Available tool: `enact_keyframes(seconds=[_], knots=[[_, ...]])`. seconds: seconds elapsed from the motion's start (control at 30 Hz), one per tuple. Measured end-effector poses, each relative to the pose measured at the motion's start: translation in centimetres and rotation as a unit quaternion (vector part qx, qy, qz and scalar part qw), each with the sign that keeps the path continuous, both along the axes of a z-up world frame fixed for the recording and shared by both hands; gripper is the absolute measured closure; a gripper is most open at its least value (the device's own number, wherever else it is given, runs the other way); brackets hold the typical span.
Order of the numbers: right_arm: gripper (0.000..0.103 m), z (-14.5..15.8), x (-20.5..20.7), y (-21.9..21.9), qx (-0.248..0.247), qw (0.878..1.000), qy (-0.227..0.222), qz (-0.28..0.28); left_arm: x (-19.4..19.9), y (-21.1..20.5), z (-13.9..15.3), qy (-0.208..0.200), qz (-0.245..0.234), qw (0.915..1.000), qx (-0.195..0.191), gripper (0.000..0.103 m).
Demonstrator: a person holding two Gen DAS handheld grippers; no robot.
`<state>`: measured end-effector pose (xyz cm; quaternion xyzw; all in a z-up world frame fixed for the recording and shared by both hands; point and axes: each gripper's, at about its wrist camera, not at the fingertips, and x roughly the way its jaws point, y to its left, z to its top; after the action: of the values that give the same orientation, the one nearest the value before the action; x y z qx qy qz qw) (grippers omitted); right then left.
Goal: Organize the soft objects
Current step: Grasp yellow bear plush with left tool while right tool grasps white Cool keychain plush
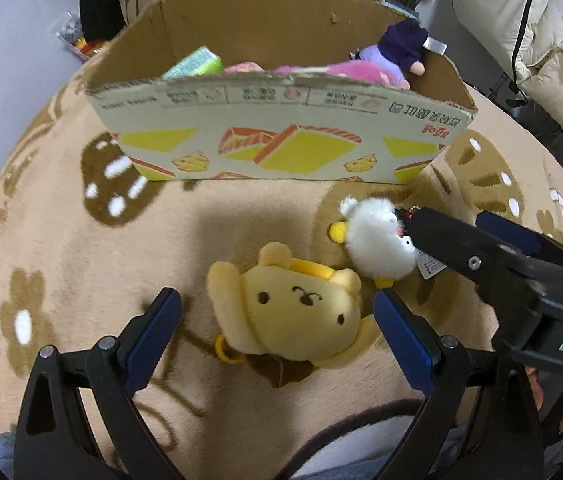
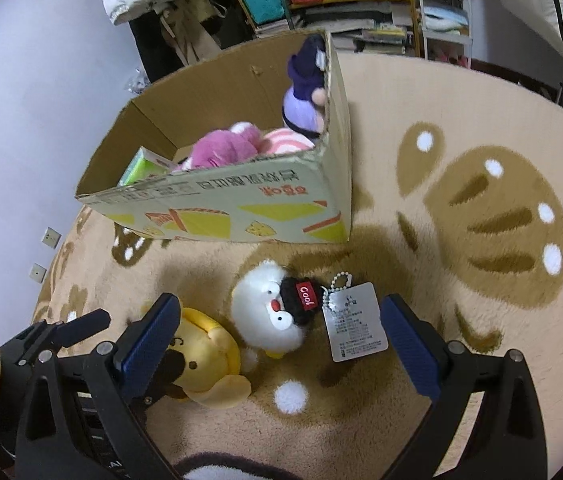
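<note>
A yellow bear plush (image 1: 293,316) lies on the rug between the wide-open fingers of my left gripper (image 1: 277,320); it also shows in the right wrist view (image 2: 205,360). A white fluffy plush (image 2: 277,312) with a black "Cool" hat and a paper tag (image 2: 355,322) lies between the open fingers of my right gripper (image 2: 281,332). In the left wrist view the white plush (image 1: 373,236) sits beside the right gripper's fingers (image 1: 453,240). A cardboard box (image 1: 281,136) behind holds pink and purple plush toys (image 2: 233,146).
A beige rug with brown flower and paw patterns (image 2: 481,208) covers the floor. Behind the cardboard box (image 2: 221,208) are shelves with books and bins (image 2: 341,4), hanging coats and a white cart.
</note>
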<state>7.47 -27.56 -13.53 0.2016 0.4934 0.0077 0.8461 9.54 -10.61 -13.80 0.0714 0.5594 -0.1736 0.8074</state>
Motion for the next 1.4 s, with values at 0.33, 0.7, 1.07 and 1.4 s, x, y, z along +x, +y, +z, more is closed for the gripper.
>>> enact_keyframes(seconds=[0.33, 0.7, 1.07, 1.4], knots=[[0.0, -2.4, 1.5, -0.4, 0.019, 0.999, 0.033, -0.001, 0.9, -1.1, -3.3, 0.055, 0.004, 0.9985, -0.002, 0.007], [0.008, -4.4, 2.7, 0.4, 0.008, 0.998, 0.059, 0.014, 1.2, -2.3, -5.4, 0.064, 0.006, 0.9975, 0.028, 0.007], [0.022, -4.6, 2.8, 1.5, -0.051, 0.996, 0.067, 0.035, 1.5, -3.1, -6.2, 0.056, -0.004, 0.9974, 0.045, 0.005], [0.034, -4.5, 2.5, 1.1, -0.058, 0.995, 0.069, 0.035, 1.3, -3.8, -7.2, 0.057, -0.01, 0.9971, 0.05, 0.005]])
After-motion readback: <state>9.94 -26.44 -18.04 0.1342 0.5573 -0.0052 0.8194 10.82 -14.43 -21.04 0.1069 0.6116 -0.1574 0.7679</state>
